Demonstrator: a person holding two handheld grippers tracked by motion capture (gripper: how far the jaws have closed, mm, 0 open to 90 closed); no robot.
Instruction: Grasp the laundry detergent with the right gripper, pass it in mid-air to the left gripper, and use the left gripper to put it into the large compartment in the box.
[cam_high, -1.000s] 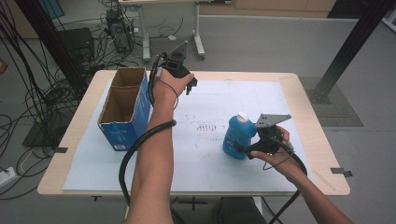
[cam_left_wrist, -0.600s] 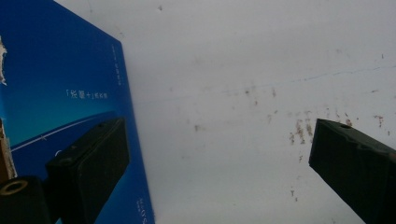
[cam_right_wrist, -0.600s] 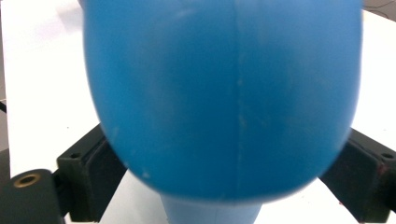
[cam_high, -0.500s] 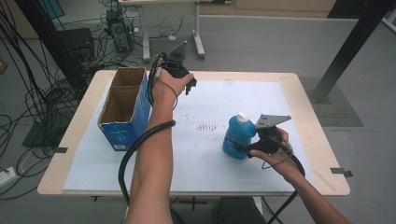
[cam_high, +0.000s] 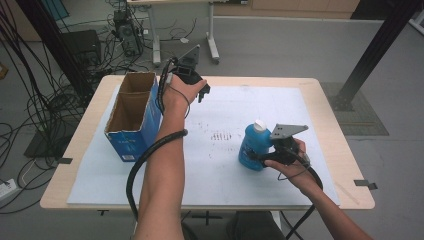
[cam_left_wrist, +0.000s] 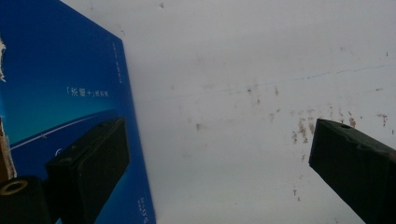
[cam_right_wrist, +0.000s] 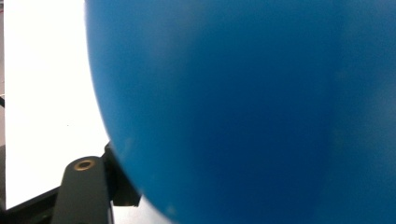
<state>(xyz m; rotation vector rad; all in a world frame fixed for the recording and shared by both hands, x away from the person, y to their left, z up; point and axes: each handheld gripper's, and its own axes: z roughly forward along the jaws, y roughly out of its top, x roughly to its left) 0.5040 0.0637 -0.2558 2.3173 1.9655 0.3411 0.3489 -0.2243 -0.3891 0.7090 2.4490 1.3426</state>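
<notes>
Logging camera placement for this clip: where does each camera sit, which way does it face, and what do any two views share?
High view: above the person's side, looking forward and down on the table; both forearms, left gripper and right gripper show.
Left gripper view: rides the left gripper, facing the white sheet beside the blue carton; its jaws stand wide apart.
Right gripper view: rides the right gripper, pressed close to the blue bottle; one jaw shows.
Shared: the high view shows that carton and bottle.
</notes>
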